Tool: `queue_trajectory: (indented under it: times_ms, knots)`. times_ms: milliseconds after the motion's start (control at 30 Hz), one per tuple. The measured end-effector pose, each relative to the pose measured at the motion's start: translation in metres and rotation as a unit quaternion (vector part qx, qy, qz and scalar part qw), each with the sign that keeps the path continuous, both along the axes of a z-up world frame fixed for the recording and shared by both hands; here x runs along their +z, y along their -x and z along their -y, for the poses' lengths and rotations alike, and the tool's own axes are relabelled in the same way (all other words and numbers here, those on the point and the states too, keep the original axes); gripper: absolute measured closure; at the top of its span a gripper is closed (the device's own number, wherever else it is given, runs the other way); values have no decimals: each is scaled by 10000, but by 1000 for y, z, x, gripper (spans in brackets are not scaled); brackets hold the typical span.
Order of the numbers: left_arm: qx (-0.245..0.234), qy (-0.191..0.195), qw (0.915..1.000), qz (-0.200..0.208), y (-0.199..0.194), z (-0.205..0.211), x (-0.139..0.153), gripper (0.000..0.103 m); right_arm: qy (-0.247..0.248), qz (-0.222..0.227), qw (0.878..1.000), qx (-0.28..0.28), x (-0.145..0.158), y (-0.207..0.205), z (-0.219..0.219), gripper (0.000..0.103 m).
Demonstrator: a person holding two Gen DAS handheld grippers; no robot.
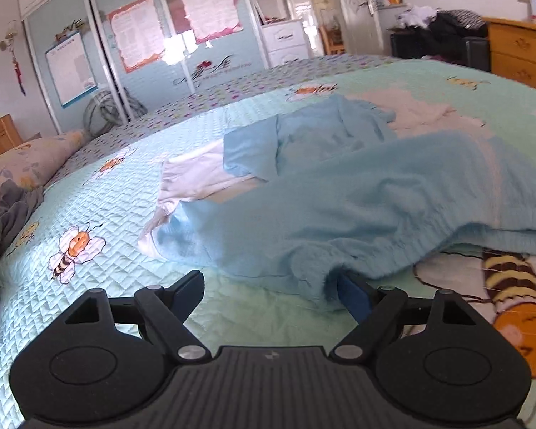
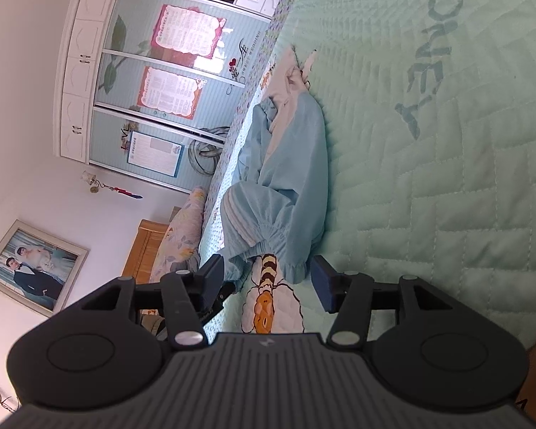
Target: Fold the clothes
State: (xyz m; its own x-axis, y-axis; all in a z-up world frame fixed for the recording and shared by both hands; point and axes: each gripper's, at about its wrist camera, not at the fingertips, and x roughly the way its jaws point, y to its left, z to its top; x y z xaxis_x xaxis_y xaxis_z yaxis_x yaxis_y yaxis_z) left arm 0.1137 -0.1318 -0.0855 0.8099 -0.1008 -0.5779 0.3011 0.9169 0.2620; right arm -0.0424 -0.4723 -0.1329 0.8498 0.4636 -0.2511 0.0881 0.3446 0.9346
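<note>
A light blue garment with white parts (image 1: 339,193) lies crumpled on the mint green quilted bedspread (image 1: 107,207). My left gripper (image 1: 269,287) is open just in front of the garment's near hem, its right finger touching the hem's edge. In the right wrist view, which is rolled sideways, the same garment (image 2: 289,186) shows its elastic cuffs near my right gripper (image 2: 268,273), which is open with the cuff edge between its fingers. Neither gripper holds cloth.
The bedspread has bee prints (image 1: 77,248). A floral pillow (image 1: 28,161) and grey cloth (image 1: 10,211) lie at the bed's left end. A mirrored wardrobe (image 1: 143,53) stands behind the bed, a wooden dresser (image 1: 521,53) at the right.
</note>
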Motion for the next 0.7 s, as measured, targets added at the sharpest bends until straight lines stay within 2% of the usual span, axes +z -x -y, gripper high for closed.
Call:
queue_trajectory:
  times_ms: [67, 133, 167, 200, 267, 367, 500, 567, 633, 700]
  knots:
    - [118, -24, 9999, -2, -4, 1, -4, 20, 7, -7, 10000, 46, -1, -1, -1, 47]
    - [246, -34, 9997, -7, -7, 0, -8, 27, 92, 10, 9999, 75, 0, 0, -2, 47]
    - [310, -39, 9995, -10, -9, 0, -10, 43, 156, 22, 9998, 87, 1, 0, -2, 47]
    - [374, -44, 9993, -12, -10, 0, -12, 67, 232, 34, 9997, 97, 2, 0, -3, 47]
    - [495, -59, 9988, -13, -13, -1, -16, 97, 449, 53, 9989, 117, 6, 0, -5, 47]
    - [502, -65, 9987, 62, -8, 0, -17, 98, 747, 41, 9970, 171, 9, -1, -9, 47]
    - [751, 206, 9969, 110, 3, -11, -7, 98, 869, 59, 9960, 207, 11, -1, -12, 47]
    - [763, 198, 9968, 142, 14, -13, -4, 98, 953, 91, 9952, 205, 13, -1, -13, 47]
    - [745, 135, 9969, 228, 27, -14, 1, 98, 1198, 133, 9925, 216, 18, -1, -17, 47]
    - [699, 38, 9968, 374, 41, -12, 7, 97, 1751, 185, 9840, 269, 26, 1, -27, 47]
